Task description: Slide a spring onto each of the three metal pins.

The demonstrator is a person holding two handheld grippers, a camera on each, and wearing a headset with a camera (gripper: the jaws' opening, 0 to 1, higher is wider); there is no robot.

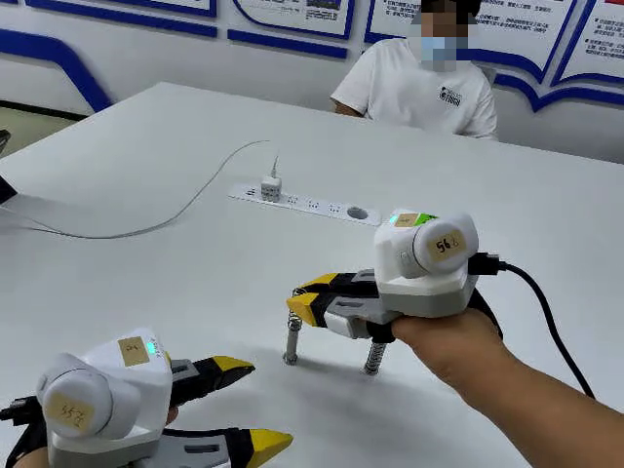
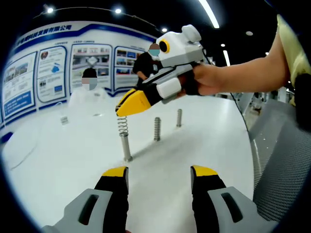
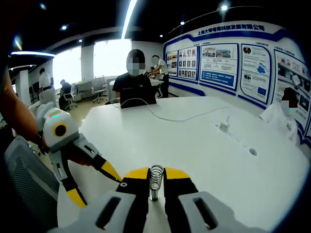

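1. The spring [image 2: 123, 125] I am working on sits over the top of the near pin [image 2: 126, 147]. Its coils cover the upper part and the lower shaft is bare down to the table [image 1: 195, 253].
2. My right gripper [image 3: 156, 174] has it. The yellow-tipped jaws are pinched on the spring's upper coils from both sides, and in the right gripper view the pin stands directly below them.
3. The pin is upright on the white table, in a short row with two others.
4. The middle pin [image 2: 157, 129] looks ribbed with coils along its length, so I judge its spring is already on.
5. The far pin [image 2: 179, 117] looks coiled too, but it is small in the left gripper view and I am less sure of it.
6. My left gripper [image 2: 159, 172] hangs just short of the row, low over the table. Its jaws are spread wide and hold nothing.
7. By my reckoning two springs are done and this is the last. It is started on its pin but not seated.
8. What remains is to push it down the shaft, then let go.
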